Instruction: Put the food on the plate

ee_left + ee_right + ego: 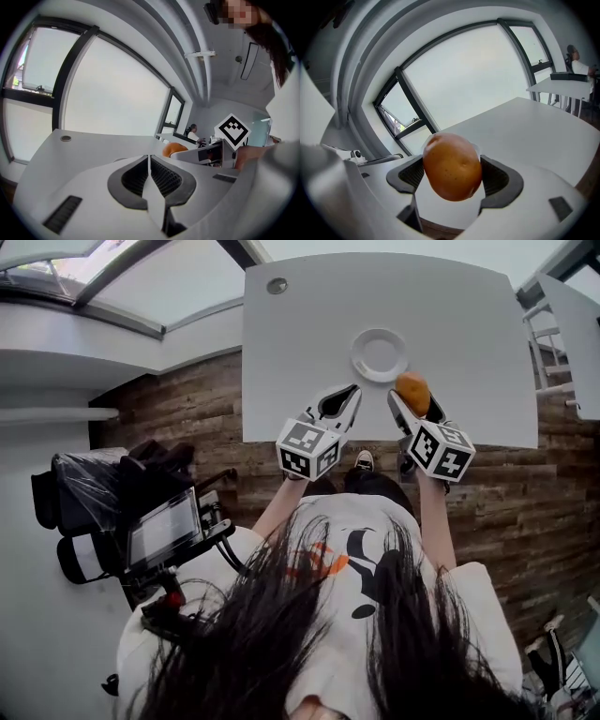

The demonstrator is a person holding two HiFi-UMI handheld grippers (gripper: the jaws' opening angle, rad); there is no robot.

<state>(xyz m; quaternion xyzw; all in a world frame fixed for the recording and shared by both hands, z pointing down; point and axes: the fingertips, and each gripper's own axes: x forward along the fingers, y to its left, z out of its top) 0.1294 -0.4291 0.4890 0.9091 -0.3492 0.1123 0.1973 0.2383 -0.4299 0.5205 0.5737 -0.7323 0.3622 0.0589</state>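
the right gripper point(415, 407) is squeezing a potato point(452, 166) above the table point(450, 315) edge, just short of the white plate point(360, 346); the left gripper point(149, 174) is idling, jaws pressed together on nothing. letting go early is risking the round potato rolling off the edge

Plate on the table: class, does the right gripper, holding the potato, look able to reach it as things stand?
Probably yes. The right gripper holds the potato just beside the plate, and nothing stands between them on the table.
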